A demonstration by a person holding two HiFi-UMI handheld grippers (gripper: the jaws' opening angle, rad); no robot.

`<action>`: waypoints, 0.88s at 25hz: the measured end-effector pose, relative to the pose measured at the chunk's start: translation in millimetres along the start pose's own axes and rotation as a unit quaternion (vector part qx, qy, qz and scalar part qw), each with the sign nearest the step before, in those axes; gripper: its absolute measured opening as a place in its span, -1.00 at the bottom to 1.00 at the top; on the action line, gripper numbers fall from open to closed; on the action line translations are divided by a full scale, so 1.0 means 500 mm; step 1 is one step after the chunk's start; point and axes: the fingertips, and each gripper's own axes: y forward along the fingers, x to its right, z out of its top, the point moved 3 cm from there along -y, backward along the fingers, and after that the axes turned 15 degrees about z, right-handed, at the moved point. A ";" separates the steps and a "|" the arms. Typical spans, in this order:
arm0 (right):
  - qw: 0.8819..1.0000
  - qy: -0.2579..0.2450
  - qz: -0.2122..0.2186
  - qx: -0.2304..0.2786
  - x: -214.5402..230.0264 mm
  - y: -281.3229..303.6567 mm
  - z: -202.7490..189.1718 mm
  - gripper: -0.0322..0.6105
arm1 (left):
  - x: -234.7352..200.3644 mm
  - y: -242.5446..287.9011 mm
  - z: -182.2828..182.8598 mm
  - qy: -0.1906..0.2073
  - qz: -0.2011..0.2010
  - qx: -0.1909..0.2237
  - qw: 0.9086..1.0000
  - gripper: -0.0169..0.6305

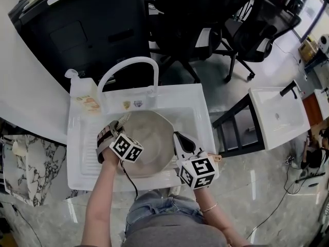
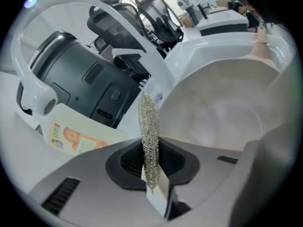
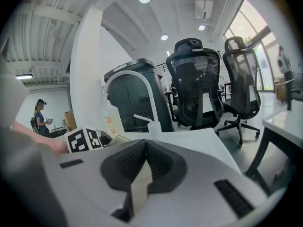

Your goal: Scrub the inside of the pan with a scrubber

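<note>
A pale grey pan [image 1: 150, 134] lies in the basin of the white sink [image 1: 82, 153]; its bowl [image 2: 222, 112] fills the right of the left gripper view. My left gripper [image 1: 110, 131] hangs over the pan's left rim, shut on a glittering steel-mesh scrubber [image 2: 149, 136] that stands up between its jaws [image 2: 150, 157]. At the pan's right rim, my right gripper [image 1: 180, 139] points up and away. In its own view the right gripper [image 3: 144, 170] is shut and nothing shows between the pads. A wooden handle end [image 1: 218, 157] sticks out beside it.
A white arched faucet [image 1: 131, 66] rises behind the basin, with a soap bottle [image 1: 82, 92] at the sink's back left corner. Beyond stand a black machine [image 1: 87, 30] and office chairs [image 1: 205, 24]. A second white basin [image 1: 277, 112] sits to the right.
</note>
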 end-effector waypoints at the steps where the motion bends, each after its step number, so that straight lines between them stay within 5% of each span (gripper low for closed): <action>1: 1.000 -0.001 0.002 0.001 -0.001 -0.002 0.001 -0.87 | -0.006 -0.008 0.002 -0.010 0.010 0.008 1.000 -0.74; 10: 1.000 -0.011 0.014 0.016 -0.009 -0.032 0.013 -0.87 | -0.042 -0.103 0.048 -0.140 0.045 0.087 0.985 -0.74; 17: 0.999 -0.017 0.024 0.035 -0.017 -0.064 0.024 -0.87 | -0.030 -0.199 0.093 -0.322 -0.031 0.128 0.938 -0.74; 22: 0.998 -0.024 0.033 0.047 -0.023 -0.087 0.031 -0.87 | -0.034 -0.261 0.116 -0.379 -0.043 0.140 0.913 -0.74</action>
